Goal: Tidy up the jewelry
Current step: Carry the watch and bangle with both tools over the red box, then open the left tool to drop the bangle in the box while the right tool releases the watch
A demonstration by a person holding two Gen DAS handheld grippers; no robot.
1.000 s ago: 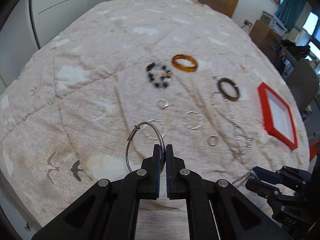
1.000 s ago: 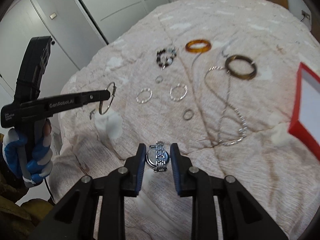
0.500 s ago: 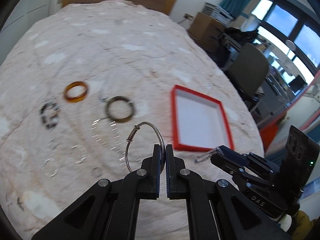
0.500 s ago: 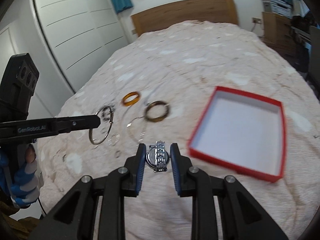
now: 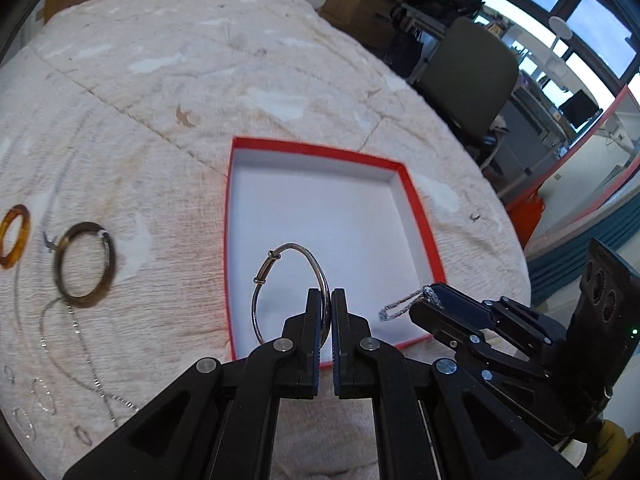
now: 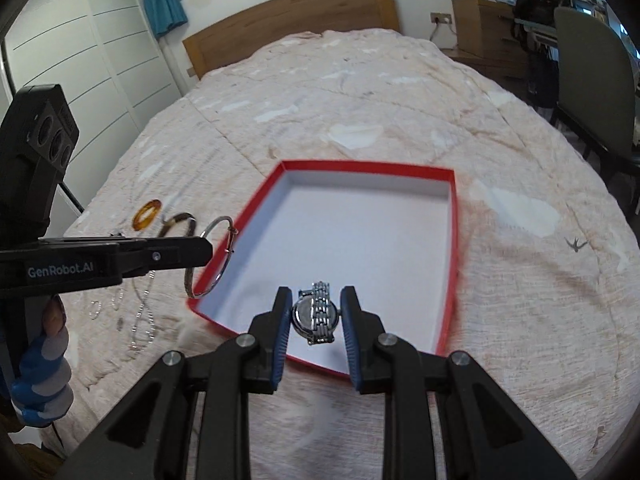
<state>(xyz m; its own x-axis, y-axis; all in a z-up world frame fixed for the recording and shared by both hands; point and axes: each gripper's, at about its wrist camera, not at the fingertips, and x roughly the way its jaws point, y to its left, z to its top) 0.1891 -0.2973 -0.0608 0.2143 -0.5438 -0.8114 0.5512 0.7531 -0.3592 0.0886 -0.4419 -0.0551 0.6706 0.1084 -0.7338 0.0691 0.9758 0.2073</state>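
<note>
A red box with a white inside (image 5: 416, 216) (image 6: 450, 240) lies open on the bedspread. My left gripper (image 5: 326, 300) is shut on a thin silver bangle (image 5: 280, 254) and holds it upright over the box's near left edge; the bangle also shows in the right wrist view (image 6: 218, 224). My right gripper (image 6: 315, 308) is shut on a silver watch (image 6: 316, 314) above the box's near part. In the left wrist view the watch band (image 5: 400, 304) sticks out of the right gripper.
Left of the box lie a dark brown bangle (image 5: 84, 266), an amber bangle (image 5: 14, 236), a silver chain (image 5: 76, 344) and several small rings (image 5: 44, 396). A wooden headboard (image 6: 288, 20) is at the far end. An office chair (image 5: 468, 80) stands beside the bed.
Both grippers have swung right with their loads, from over the scattered jewelry to over the red box. The box now fills the middle of both views.
</note>
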